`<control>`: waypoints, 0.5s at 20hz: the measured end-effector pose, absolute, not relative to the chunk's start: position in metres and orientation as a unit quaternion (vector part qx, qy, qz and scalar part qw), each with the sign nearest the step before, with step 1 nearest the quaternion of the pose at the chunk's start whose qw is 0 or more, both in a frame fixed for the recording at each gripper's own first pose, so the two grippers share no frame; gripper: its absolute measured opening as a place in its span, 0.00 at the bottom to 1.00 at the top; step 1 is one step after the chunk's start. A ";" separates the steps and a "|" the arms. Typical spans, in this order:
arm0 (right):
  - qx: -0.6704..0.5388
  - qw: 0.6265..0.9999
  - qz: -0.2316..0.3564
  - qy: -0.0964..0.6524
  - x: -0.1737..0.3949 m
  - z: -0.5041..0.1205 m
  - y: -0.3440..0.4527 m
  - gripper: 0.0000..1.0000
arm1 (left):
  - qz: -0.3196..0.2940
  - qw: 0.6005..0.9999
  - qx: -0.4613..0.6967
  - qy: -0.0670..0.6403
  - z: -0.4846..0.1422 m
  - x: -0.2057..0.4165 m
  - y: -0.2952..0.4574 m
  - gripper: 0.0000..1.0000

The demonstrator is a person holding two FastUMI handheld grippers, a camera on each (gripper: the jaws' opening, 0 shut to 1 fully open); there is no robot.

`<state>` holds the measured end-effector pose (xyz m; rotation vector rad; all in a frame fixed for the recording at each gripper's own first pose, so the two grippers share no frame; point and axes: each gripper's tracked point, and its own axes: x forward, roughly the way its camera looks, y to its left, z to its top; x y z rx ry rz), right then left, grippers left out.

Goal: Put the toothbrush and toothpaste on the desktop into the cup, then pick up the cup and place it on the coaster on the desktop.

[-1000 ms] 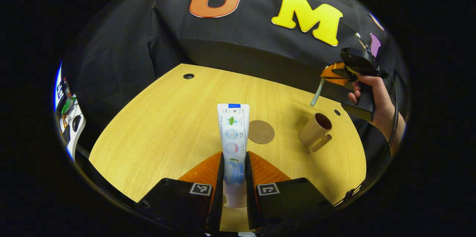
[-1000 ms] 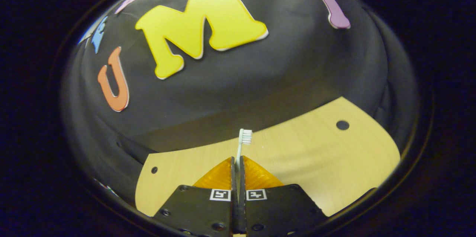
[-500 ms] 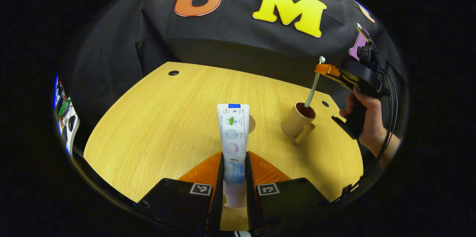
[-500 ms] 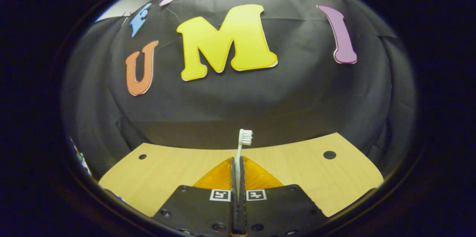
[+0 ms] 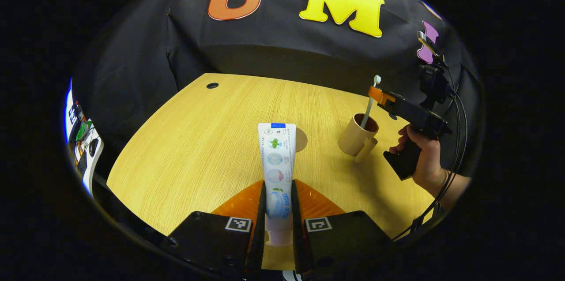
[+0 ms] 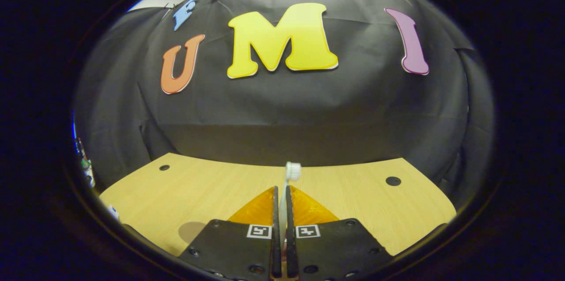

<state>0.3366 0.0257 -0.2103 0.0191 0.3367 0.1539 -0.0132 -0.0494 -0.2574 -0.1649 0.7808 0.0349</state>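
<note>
Above the wooden surface (image 5: pixel 198 140), my left claw (image 5: pixel 278 210) points forward and grips the toothpaste (image 5: pixel 277 162) between both fingers, the tube's cap end low and partly hidden between them. My right claw (image 5: pixel 375 94), held level in a hand (image 5: pixel 419 157), pinches the toothbrush (image 5: pixel 369 106), whose lower end stands inside the cup (image 5: pixel 356 136). Behind the tube, the coaster (image 5: pixel 301 139) is mostly covered. From the right gripper view the toothbrush head (image 6: pixel 292 170) looks blurred.

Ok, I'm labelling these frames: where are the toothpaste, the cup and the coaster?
toothpaste (image 5: pixel 276 157): left gripper view, middle of the tube.
cup (image 5: pixel 353 137): left gripper view, outer wall.
coaster (image 5: pixel 302 139): left gripper view, edge showing beside the tube.
</note>
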 end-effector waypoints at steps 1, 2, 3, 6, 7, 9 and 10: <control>0.011 0.983 0.075 0.169 0.336 -0.212 0.024 0.06 | 0.016 0.923 -0.080 0.375 -0.256 -0.010 -0.050 0.30; 0.016 0.983 0.074 0.168 0.333 -0.207 0.022 0.06 | 0.014 0.926 -0.079 0.370 -0.255 -0.004 -0.052 0.30; 0.020 0.983 0.074 0.166 0.330 -0.203 0.019 0.09 | 0.011 0.929 -0.077 0.362 -0.253 0.003 -0.055 0.30; 0.025 0.984 0.072 0.163 0.318 -0.185 0.007 0.22 | -0.007 0.945 -0.071 0.319 -0.229 0.028 -0.071 0.30; 0.028 0.984 0.071 0.162 0.314 -0.176 0.001 0.22 | -0.015 0.952 -0.070 0.299 -0.222 0.040 -0.078 0.30; 0.034 0.983 0.069 0.166 0.305 -0.161 -0.010 0.33 | -0.031 0.965 -0.075 0.250 -0.204 0.073 -0.095 0.30; 0.032 0.982 0.064 0.175 0.302 -0.162 -0.018 0.40 | -0.041 0.971 -0.077 0.222 -0.196 0.089 -0.105 0.30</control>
